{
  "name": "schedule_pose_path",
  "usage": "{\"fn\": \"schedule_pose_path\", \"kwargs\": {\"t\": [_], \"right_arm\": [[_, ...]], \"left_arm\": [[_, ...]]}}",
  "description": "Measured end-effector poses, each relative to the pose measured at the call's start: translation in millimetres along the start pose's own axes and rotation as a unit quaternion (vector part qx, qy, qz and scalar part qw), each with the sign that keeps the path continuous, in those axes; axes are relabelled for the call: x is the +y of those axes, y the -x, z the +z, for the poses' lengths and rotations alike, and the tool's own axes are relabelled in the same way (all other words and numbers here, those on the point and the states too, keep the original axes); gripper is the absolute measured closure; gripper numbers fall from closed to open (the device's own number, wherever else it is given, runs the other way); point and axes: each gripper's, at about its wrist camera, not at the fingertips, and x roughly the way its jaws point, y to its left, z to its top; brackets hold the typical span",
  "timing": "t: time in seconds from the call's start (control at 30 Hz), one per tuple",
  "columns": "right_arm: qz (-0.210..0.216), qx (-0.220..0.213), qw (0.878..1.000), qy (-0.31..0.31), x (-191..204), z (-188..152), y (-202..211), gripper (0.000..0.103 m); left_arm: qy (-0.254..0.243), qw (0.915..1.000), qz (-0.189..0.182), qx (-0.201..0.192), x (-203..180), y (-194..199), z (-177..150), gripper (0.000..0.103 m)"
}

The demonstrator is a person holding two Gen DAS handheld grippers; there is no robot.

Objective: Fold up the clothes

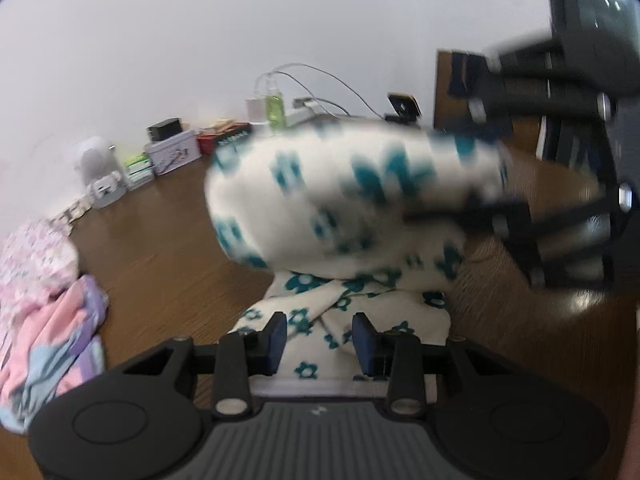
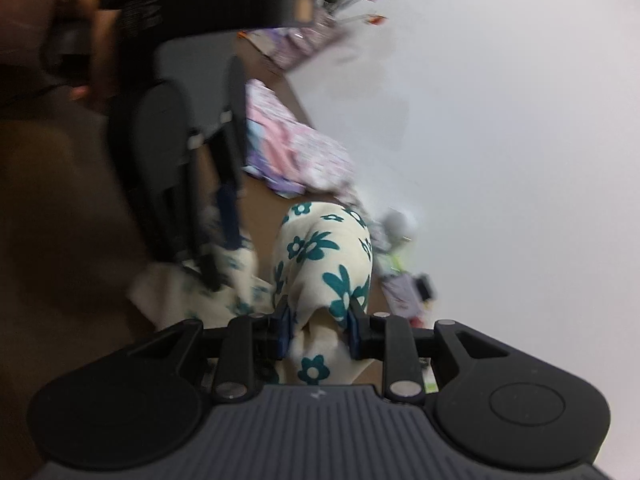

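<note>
Between the pads of the left gripper [image 1: 320, 338] and the right gripper [image 2: 319, 322], each clamped narrow on the flowered garment [image 1: 340, 188], a fold is mid-carry; next, I judge, lay the lifted end down squarely.

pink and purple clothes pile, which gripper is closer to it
Left. The pink and purple clothes pile lies on the table just left of the left gripper. The right gripper, on the cream floral garment, is further off, beyond the left one.

Wooden table [image 1: 168, 264] with pastel clothes [image 1: 48, 320], tins [image 1: 174, 154].
</note>
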Motion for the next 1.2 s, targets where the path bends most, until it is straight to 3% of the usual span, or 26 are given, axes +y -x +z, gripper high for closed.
{"fn": "schedule_pose_path", "kwargs": {"t": [0.2,0.37,0.6,0.73,0.83,0.93,0.97,1.03,1.1,1.17,1.2], "right_arm": [[0.044,-0.011,0.999,-0.009,12.2,11.4,-2.0,0.077],[0.081,-0.012,0.997,0.003,32.0,20.3,-7.5,0.077],[0.099,-0.012,0.995,-0.022,37.8,23.1,-10.8,0.075],[0.134,-0.014,0.988,-0.075,23.2,15.3,0.9,0.071],[0.166,-0.019,0.976,-0.137,1.3,4.8,13.4,0.063],[0.194,-0.027,0.956,-0.219,-27.7,-12.2,29.9,0.049],[0.196,-0.033,0.947,-0.251,-40.0,-19.9,33.2,0.049],[0.194,-0.044,0.929,-0.312,-68.4,-35.1,29.2,0.049],[0.183,-0.043,0.920,-0.343,-85.7,-42.9,14.2,0.051],[0.172,-0.041,0.912,-0.371,-101.4,-49.7,-0.6,0.059],[0.177,-0.039,0.907,-0.380,-107.4,-51.1,-11.2,0.069]], "left_arm": [[0.049,0.9969,0.043,-0.044,26.8,56.1,-10.6,0.069],[0.053,0.9936,0.025,-0.096,20.5,84.9,-0.5,0.069],[0.044,0.9977,0.001,-0.051,5.9,42.1,7.7,0.069],[0.064,0.9972,-0.014,-0.037,13.2,23.0,1.2,0.067],[0.077,0.9960,-0.026,-0.035,17.7,15.7,-2.4,0.066],[0.071,0.9967,-0.022,-0.032,15.2,14.6,-3.1,0.066],[0.071,0.9967,-0.020,-0.032,14.8,14.5,-3.4,0.066],[0.069,0.9969,-0.018,-0.033,13.6,14.8,-4.0,0.066],[0.065,0.9972,-0.012,-0.034,10.9,14.9,-4.2,0.066],[0.061,0.9976,-0.006,-0.034,8.3,15.3,-3.7,0.066],[0.058,0.9977,-0.003,-0.034,7.3,15.4,-3.2,0.066]]}}
